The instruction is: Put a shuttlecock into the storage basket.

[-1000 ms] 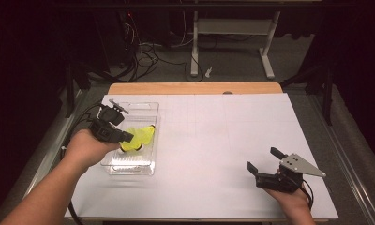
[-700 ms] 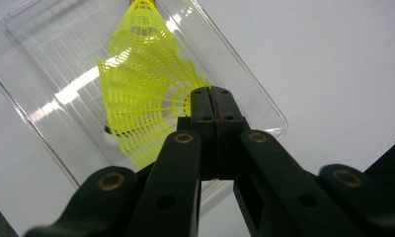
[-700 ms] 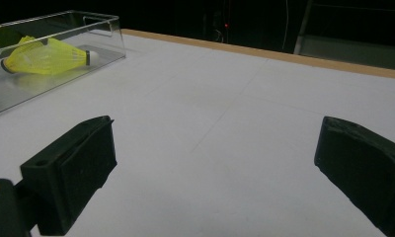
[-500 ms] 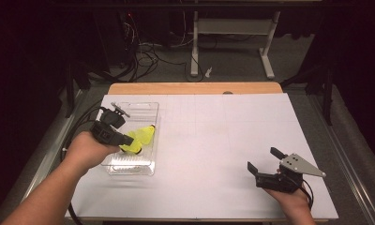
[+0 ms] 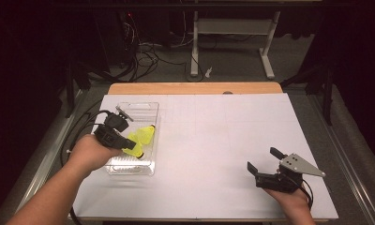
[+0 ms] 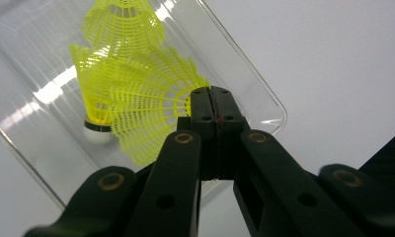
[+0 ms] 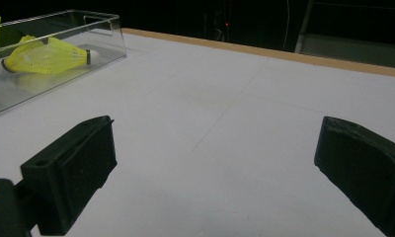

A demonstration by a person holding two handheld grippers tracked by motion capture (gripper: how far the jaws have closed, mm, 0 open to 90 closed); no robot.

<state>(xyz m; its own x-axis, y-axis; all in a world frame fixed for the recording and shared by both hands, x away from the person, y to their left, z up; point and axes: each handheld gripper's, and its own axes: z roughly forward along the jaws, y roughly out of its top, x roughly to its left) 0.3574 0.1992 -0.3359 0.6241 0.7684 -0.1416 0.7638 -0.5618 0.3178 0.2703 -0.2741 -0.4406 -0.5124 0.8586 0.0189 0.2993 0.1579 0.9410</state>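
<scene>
the left gripper hangs over the clear plastic tray at the left side of the white table, its jaws pressed together on the edge of a yellow shuttlecock's mesh skirt. in the left gripper view the jaw tips meet with no gap, pinching the rim of the held shuttlecock, whose skirt fans out to the left; a white cork tip shows by its lower left edge. a second yellow shuttlecock sits behind it, farther up the tray. from the high view this second shuttlecock lies in the tray just beside the held one, its tip toward the tray's right wall. the right gripper rests low near the table's front right corner, well apart from the tray, its jaws spread wide with nothing between them. in the right gripper view the two black pads stand far apart over bare white table, and the tray with a shuttlecock lying on its side shows at the upper left
</scene>
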